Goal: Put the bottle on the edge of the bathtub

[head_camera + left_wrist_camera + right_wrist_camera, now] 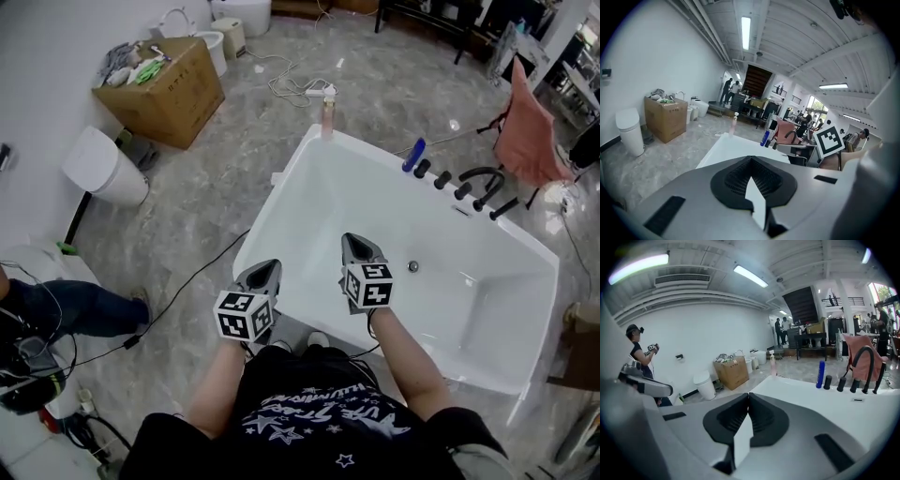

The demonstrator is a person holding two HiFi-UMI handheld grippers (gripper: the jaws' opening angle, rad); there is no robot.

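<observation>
A pink pump bottle (327, 113) stands upright on the far corner of the white bathtub's rim (281, 192). It also shows in the left gripper view (735, 123) and the right gripper view (773, 365). A blue bottle (413, 155) stands on the far rim beside the black tap knobs (441, 176). My left gripper (267, 269) hangs over the tub's near-left edge, shut and empty. My right gripper (355, 244) hovers above the tub's inside, jaws closed together with nothing between them. Both are far from the bottles.
A cardboard box (166, 89) and a white bin (103, 166) stand on the marble floor to the left. A cable (192, 277) runs across the floor. A pink chair (527, 131) is at the far right. Someone's leg (70, 307) is at the left.
</observation>
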